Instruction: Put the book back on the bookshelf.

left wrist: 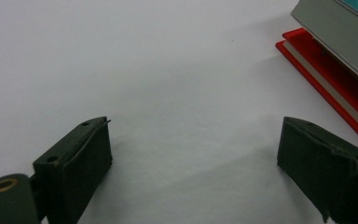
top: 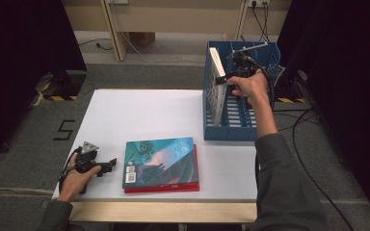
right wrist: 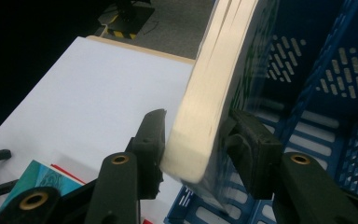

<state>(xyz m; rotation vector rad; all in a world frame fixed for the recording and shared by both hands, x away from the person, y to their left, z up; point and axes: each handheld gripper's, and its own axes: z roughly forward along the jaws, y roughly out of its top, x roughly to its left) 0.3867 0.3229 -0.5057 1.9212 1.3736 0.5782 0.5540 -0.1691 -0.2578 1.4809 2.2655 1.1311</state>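
With the right gripper spread around the book standing in the blue crate, pads seemingly just clear, the book could topple against a divider, while the left gripper gapes empty beside the stacked books.

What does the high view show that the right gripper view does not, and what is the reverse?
The high view adds the person's left hand, the right hand and the black "5" mark on the grey floor. The right gripper view adds a close look at the cream page edges of the thick white book, which stands between the jaws of the right claw. Both show that book, the blue slotted plastic crate, the white table and the teal hardcover book.
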